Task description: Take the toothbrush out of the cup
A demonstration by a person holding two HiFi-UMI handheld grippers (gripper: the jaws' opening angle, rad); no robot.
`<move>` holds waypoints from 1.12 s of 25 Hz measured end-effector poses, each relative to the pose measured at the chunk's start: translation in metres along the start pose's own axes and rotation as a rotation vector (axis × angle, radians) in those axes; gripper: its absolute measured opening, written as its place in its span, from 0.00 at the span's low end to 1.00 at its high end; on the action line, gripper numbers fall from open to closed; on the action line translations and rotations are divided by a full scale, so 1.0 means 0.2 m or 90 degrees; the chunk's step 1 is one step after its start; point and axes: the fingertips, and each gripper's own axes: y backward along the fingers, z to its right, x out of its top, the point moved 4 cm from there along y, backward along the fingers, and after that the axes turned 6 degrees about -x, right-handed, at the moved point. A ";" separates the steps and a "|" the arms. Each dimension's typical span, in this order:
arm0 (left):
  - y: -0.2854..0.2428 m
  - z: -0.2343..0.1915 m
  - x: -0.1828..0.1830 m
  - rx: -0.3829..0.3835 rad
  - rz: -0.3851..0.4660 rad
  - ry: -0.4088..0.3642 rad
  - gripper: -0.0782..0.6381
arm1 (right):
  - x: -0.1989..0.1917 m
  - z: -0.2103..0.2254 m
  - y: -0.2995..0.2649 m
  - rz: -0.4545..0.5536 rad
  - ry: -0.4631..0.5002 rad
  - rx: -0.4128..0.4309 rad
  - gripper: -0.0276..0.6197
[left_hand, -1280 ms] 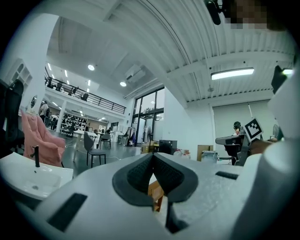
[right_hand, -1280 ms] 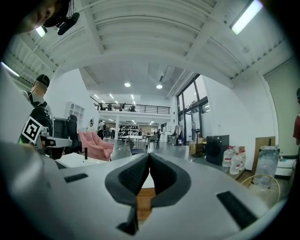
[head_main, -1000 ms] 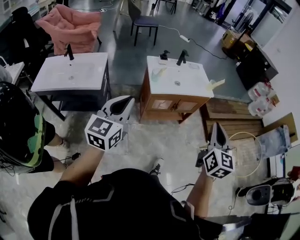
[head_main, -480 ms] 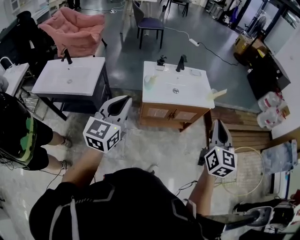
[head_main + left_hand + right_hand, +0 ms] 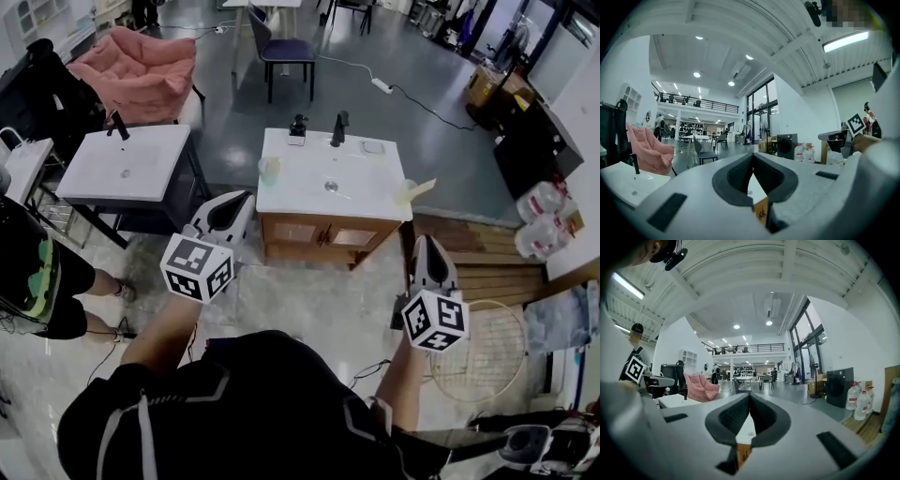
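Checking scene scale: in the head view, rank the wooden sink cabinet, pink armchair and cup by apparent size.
1. wooden sink cabinet
2. pink armchair, slightly smaller but farther away, so unsure
3. cup, clearly smallest

A wood-fronted washstand with a white worktop stands at twelve o'clock from the person. A pale cup sits at the worktop's nine o'clock edge and a black tap at its back. The left tool and the right tool hover short of it, well apart, jaws together.
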 end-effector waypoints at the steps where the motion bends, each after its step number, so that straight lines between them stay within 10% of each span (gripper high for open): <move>1: -0.03 0.02 0.00 0.001 0.000 0.001 0.12 | 0.00 0.04 0.00 0.003 0.005 0.001 0.05; 13: -0.27 0.13 0.04 0.014 -0.011 -0.022 0.12 | 0.00 0.37 -0.14 0.018 0.002 -0.001 0.05; 28: -0.62 -0.23 0.06 -0.002 0.021 0.004 0.12 | 0.04 0.39 -0.58 0.001 0.007 -0.047 0.08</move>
